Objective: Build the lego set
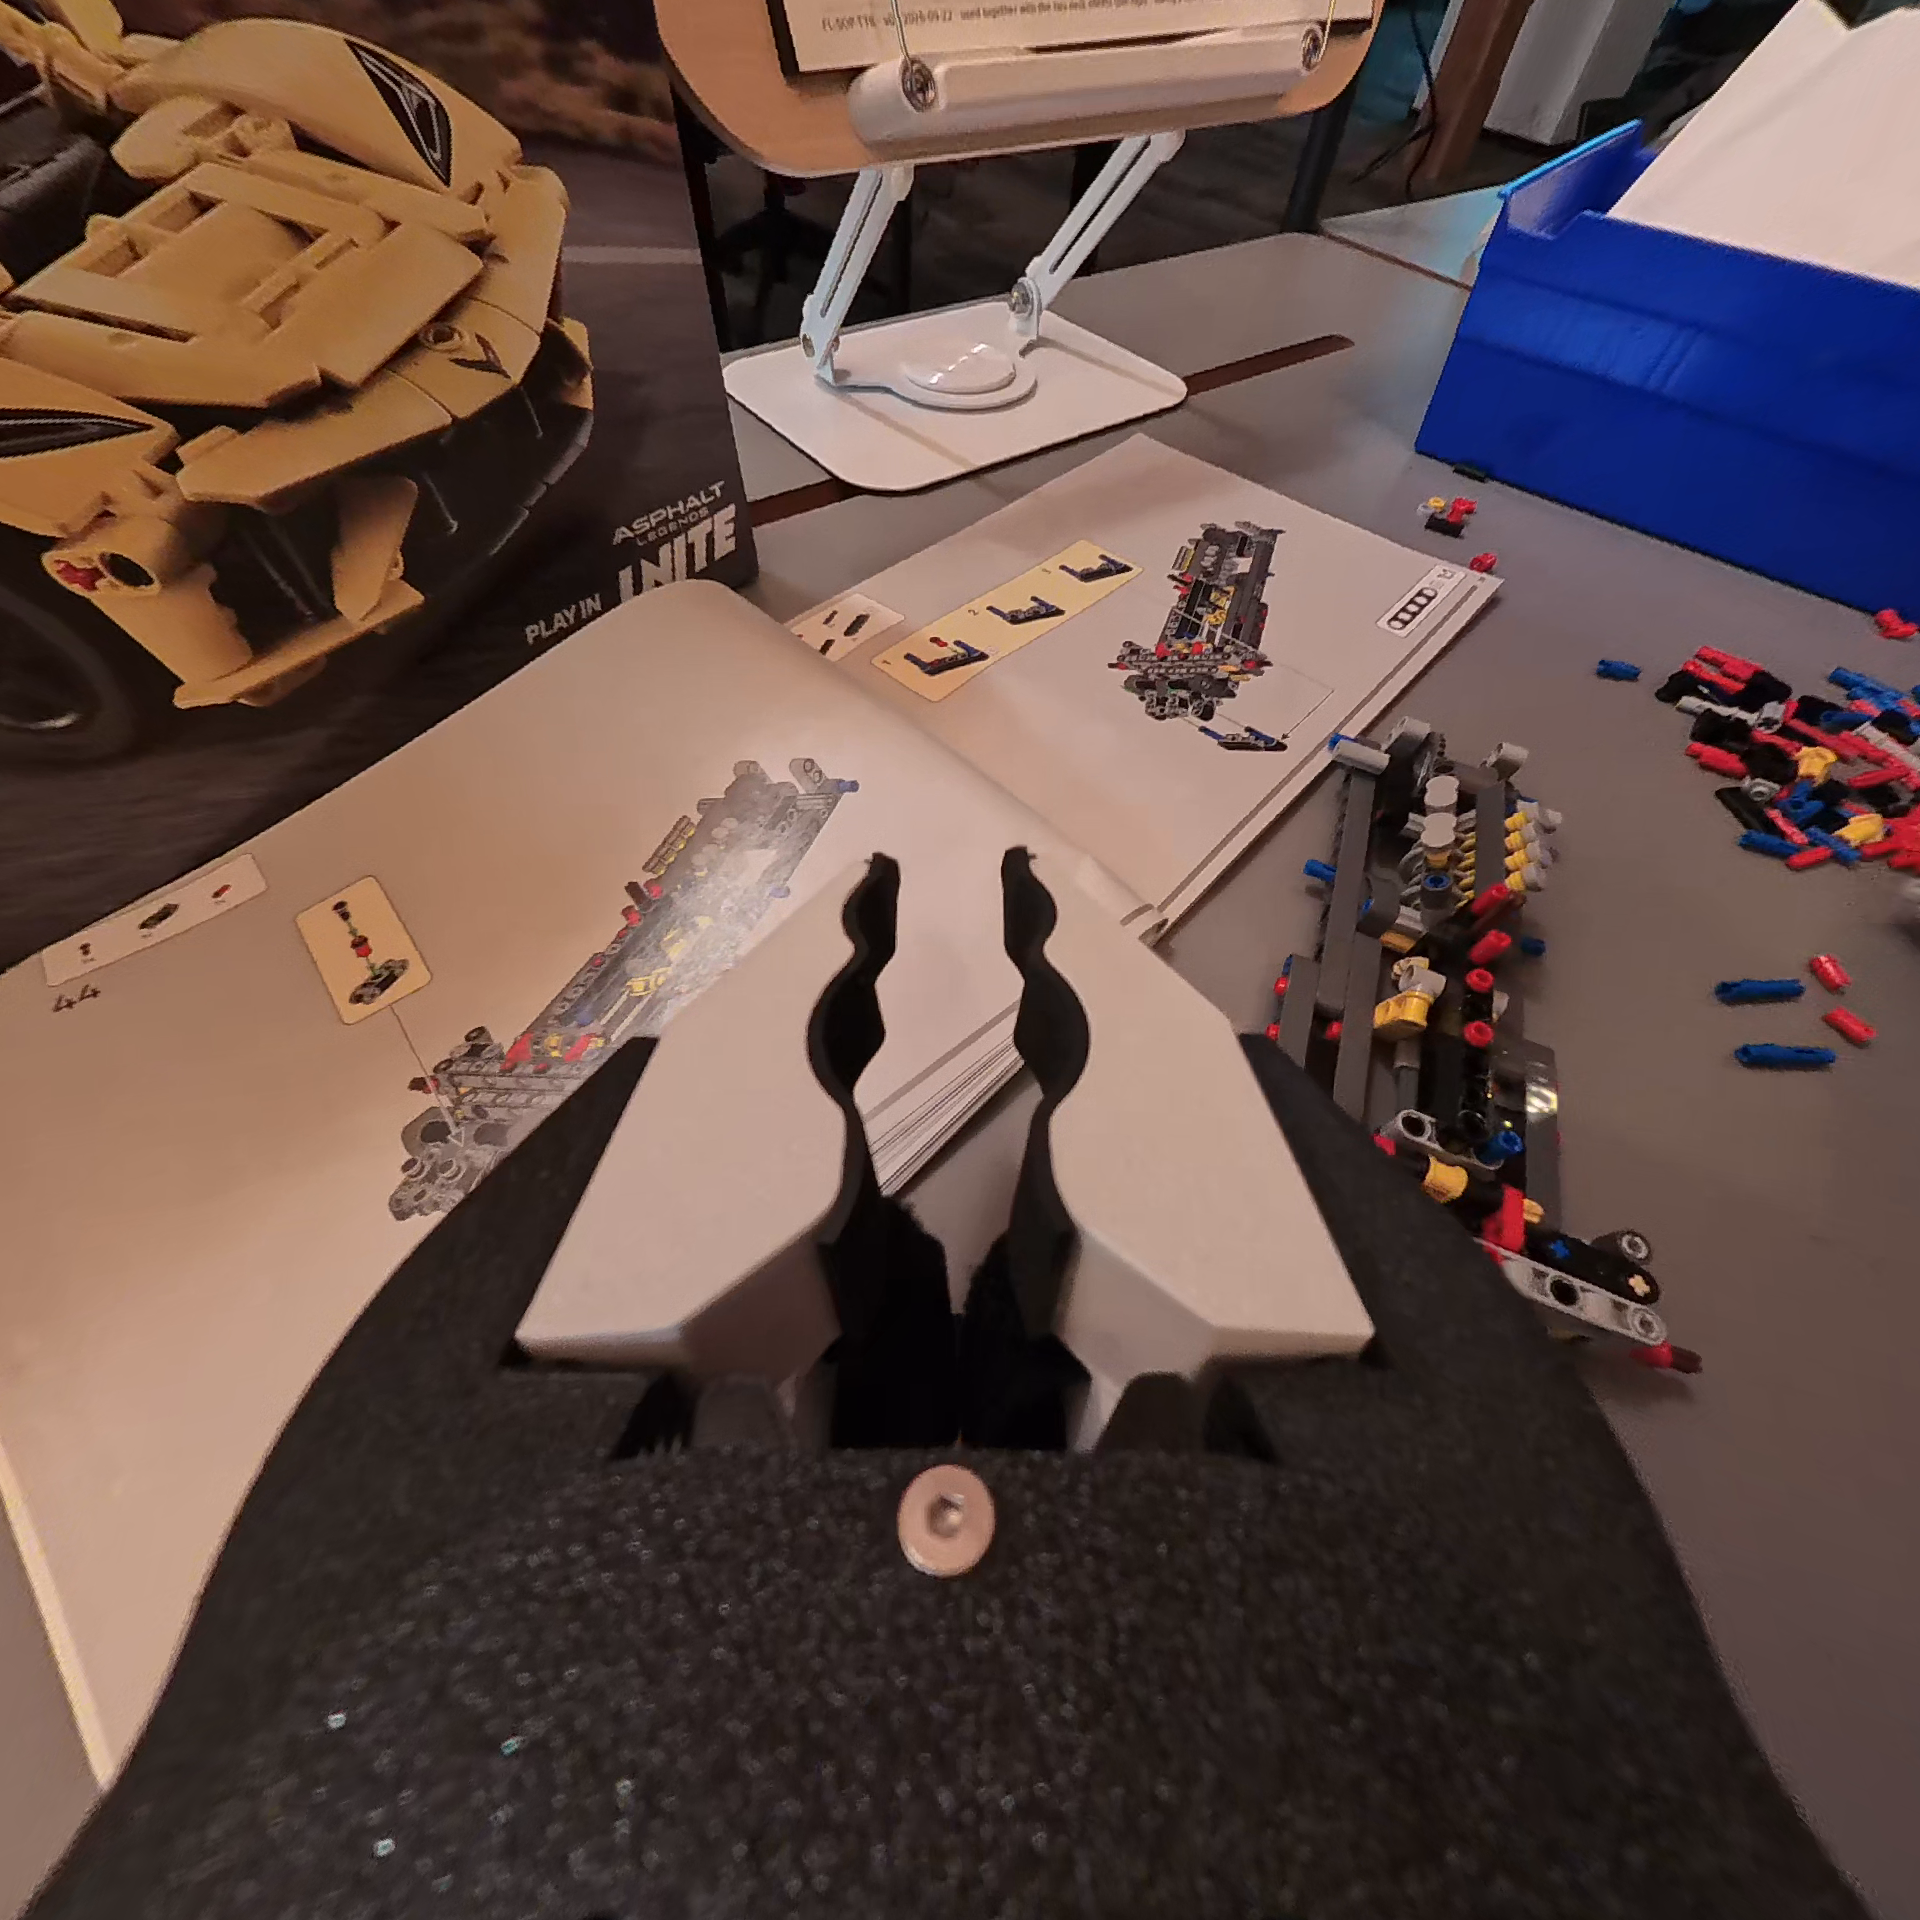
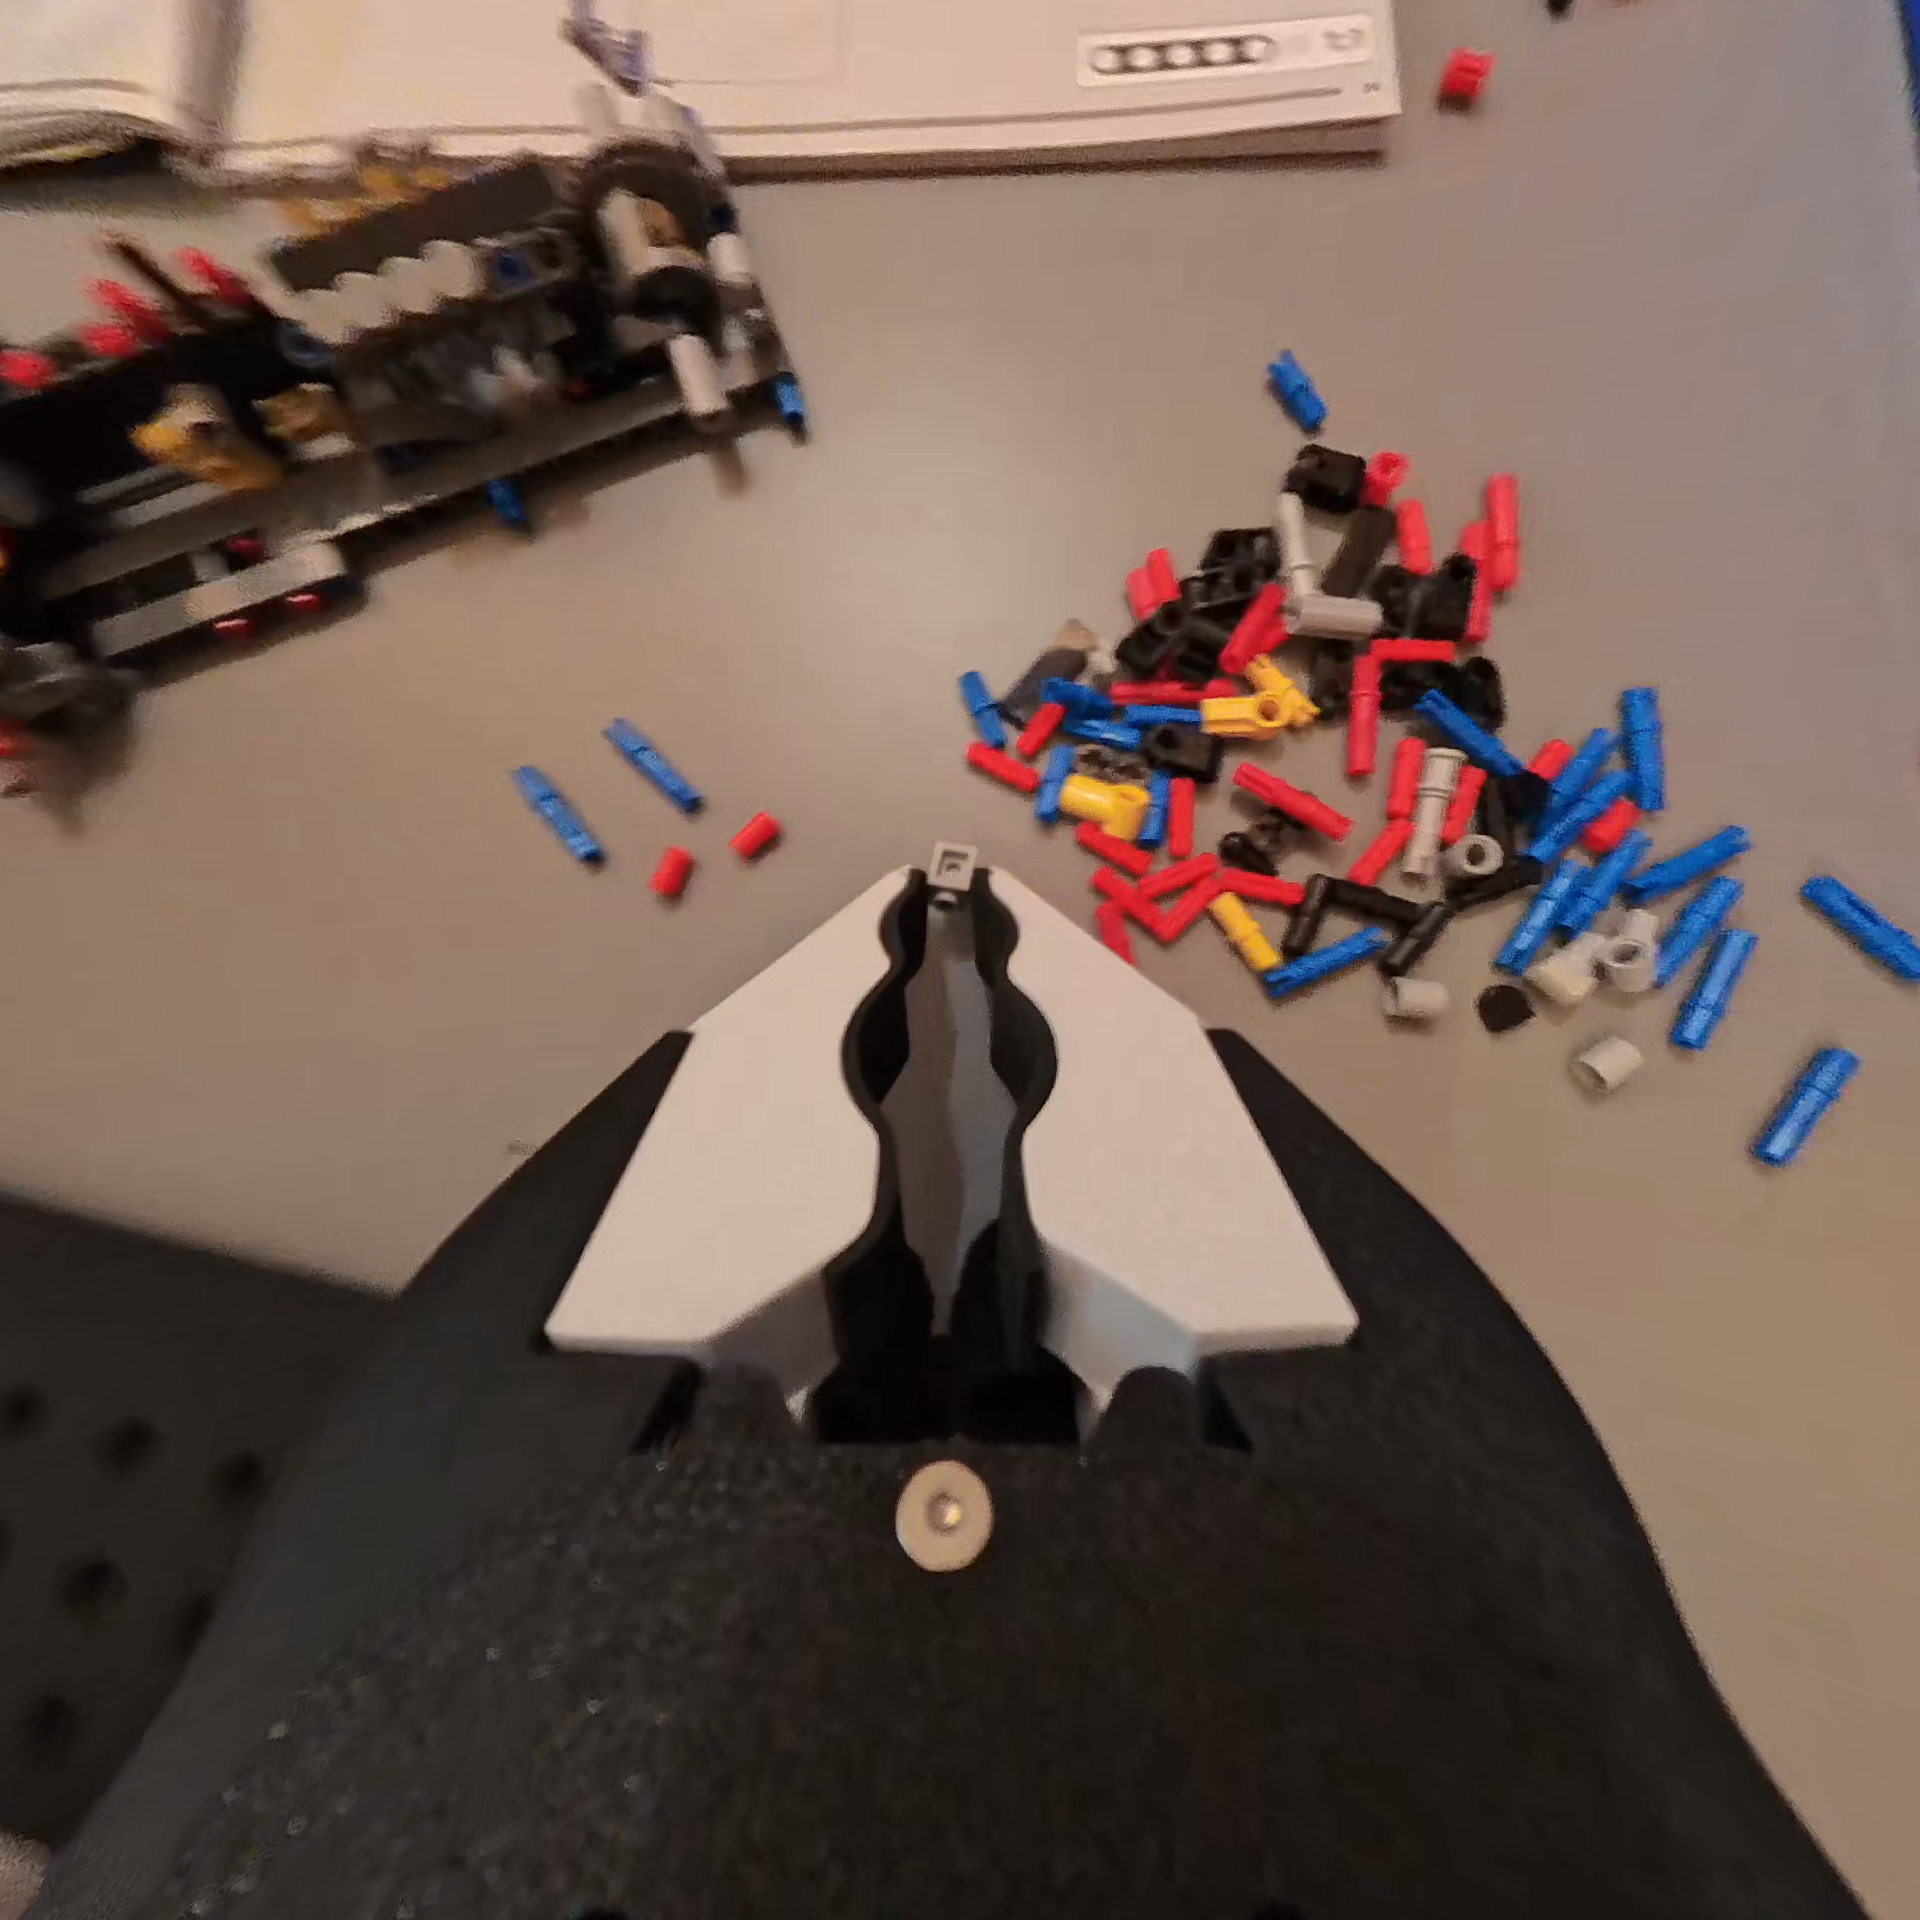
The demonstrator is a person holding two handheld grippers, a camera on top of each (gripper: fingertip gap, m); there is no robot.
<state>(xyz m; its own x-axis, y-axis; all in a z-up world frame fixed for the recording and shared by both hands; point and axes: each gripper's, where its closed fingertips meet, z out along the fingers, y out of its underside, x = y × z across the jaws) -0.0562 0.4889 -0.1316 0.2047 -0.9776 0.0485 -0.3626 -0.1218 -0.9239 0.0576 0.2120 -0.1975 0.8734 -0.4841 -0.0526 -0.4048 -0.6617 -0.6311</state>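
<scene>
One tiny grey piece [image 2: 951, 868] pinched at right gripper [image 2: 951, 883] tips | left gripper [image 1: 951, 883] spread, empty, over manual [image 1: 582, 790] | chassis [image 2: 343, 416] ahead-left, loose pile [image 2: 1382, 769] ahead-right | shallow tip grip, could pop out and vanish into pile, lol

Writing shows in four places; none of it is repeated here. The lego box [image 1: 260, 364], standing at the far left of the surface, carries white lettering [image 1: 665, 566] in its lower right corner. The open instruction booklet [image 1: 623, 727] has a page number [image 1: 78, 1000] at its left page's lower corner, small step numbers in yellow callout boxes [image 1: 1003, 618], and a marked strip [image 2: 1179, 52] at the right page's outer corner. A printed sheet [image 1: 1039, 21] sits on the white stand [image 1: 956, 395] behind.
</scene>
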